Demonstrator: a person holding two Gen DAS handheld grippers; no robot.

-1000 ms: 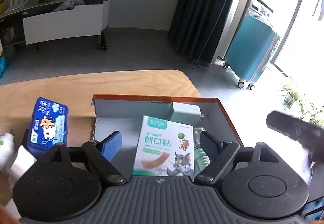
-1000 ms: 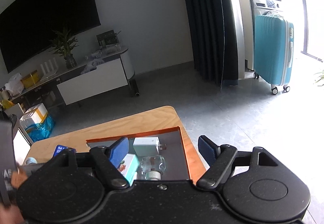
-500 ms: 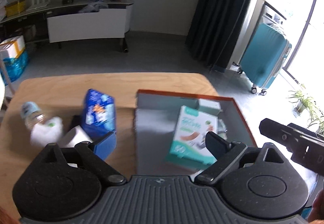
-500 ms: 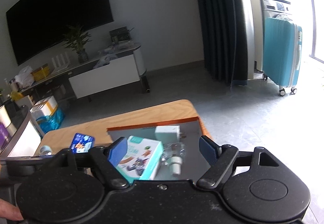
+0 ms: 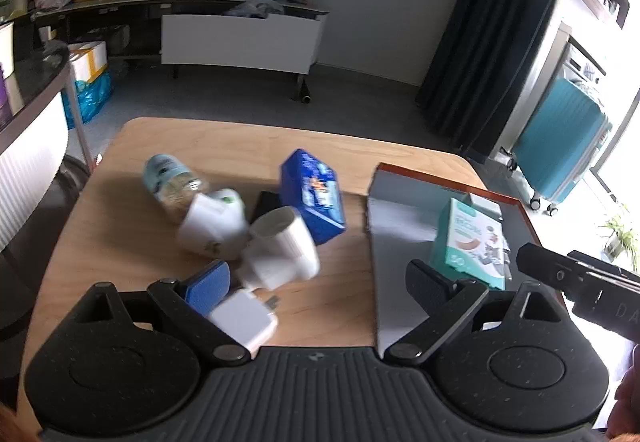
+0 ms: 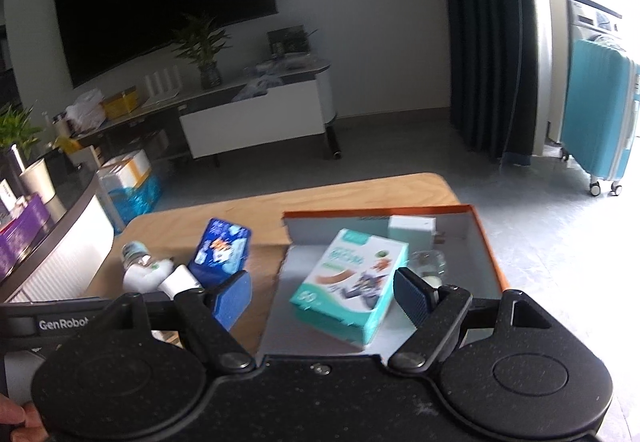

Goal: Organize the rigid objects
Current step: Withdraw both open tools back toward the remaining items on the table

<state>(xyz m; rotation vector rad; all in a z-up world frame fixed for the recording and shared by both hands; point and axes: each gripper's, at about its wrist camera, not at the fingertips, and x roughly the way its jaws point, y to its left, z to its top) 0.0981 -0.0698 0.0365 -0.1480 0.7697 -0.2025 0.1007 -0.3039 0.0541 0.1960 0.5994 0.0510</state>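
Three items already sit in the orange-rimmed grey cardboard tray (image 6: 486, 242) ahead of the right tongs (image 6: 323, 297): teal plaster box (image 6: 352, 282), pale charger (image 6: 412, 228), clear bottle (image 6: 430, 264). Left tongs (image 5: 318, 284) have just opened, both pairs spread and empty. Loose ahead of the left tongs on the wooden table (image 5: 120, 242): blue box (image 5: 312, 198), white cup (image 5: 282, 246), white adapter (image 5: 244, 320), bottles. Roughly a third done.

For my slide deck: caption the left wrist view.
Open left tongs over cluttered table; bandage box sits in orange-rimmed tray.
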